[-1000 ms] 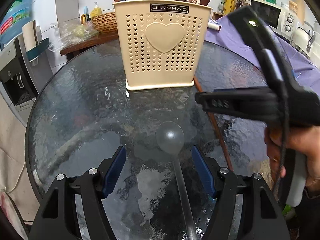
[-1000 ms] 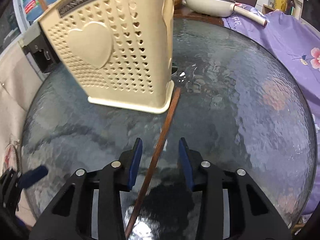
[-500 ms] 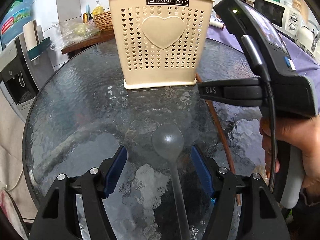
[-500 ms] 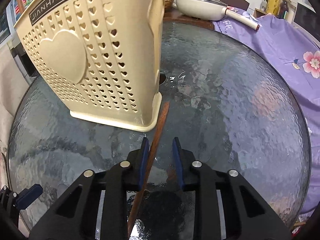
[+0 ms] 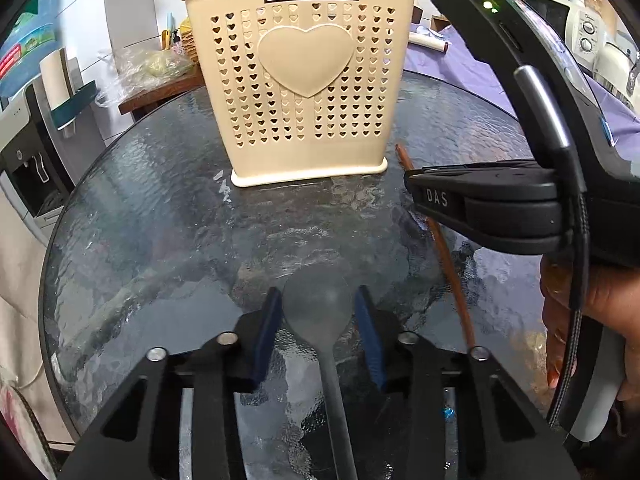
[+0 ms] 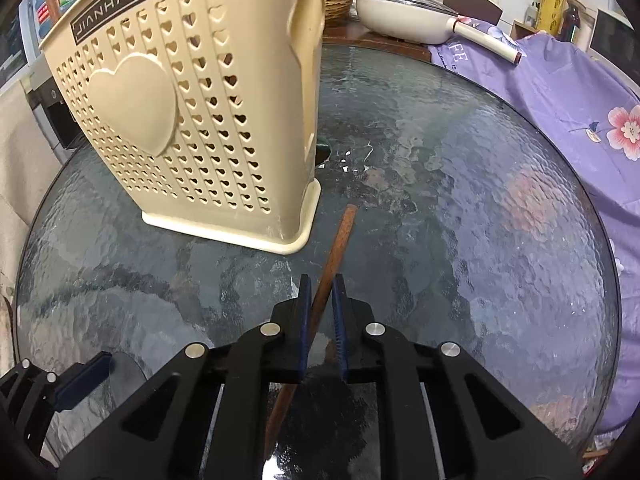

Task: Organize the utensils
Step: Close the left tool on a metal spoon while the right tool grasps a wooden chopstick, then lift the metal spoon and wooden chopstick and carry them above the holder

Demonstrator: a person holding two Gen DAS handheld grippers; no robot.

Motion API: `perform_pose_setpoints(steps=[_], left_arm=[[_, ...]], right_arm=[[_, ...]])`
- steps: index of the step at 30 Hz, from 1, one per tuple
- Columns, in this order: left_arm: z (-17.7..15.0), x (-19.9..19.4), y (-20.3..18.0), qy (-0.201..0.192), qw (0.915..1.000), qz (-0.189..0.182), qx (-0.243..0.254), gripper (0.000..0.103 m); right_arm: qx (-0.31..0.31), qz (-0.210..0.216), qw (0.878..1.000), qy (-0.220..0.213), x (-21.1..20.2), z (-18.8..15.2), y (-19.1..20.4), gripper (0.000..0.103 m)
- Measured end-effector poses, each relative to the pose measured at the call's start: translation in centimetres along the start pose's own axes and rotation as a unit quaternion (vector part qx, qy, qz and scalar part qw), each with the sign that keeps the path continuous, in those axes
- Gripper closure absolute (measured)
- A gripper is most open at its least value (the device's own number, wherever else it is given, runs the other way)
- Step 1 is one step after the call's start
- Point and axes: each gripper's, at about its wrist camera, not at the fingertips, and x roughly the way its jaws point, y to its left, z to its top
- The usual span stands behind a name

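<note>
Two pickups at once here; the right gripper (image 6: 320, 300) is clenched on the slim reddish-brown wooden chopstick (image 6: 340, 240), blue pads pinching its shaft, its far tip just off the near right corner of the cream perforated plastic utensil holder with the raised heart (image 5: 306, 92); the chopstick still looks to be lying along the round textured glass table (image 6: 480, 240). On the left, the left gripper (image 5: 318, 312) has just been closing around the translucent grey plastic spoon (image 5: 318, 300); the bowl sits between the blue pads, which stand right at its edges, though I cannot tell whether they press on it yet; the handle runs back toward the near edge. So the step in hand is the grasp, one utensil per hand; the holder stands upright at the far middle of the table, with wooden handles already poking out of its top. Next, I judge, the left must finish its squeeze on that slippery rounded bowl; then both lift, tip their utensils upright and lower them through the open top, staying clear of each other above it.
</note>
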Motion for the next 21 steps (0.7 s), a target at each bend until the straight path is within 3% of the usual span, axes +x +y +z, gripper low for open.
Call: perform_pose_setpoints(steps=[11,21], left_arm=[[0.2,-0.4,0.5,-0.008,0.9997,-0.017,-0.014,0.068],[1.3,-3.3,2.4,-0.054,0.9967,-0.041,-0.046,0.068]], right_arm=[[0.043,0.064,0.997,-0.015,-1.0,-0.7,-1.7,0.096],[0.057,0.142,0.981,-0.117,-7.0,-1.2,-3.5,0.095]])
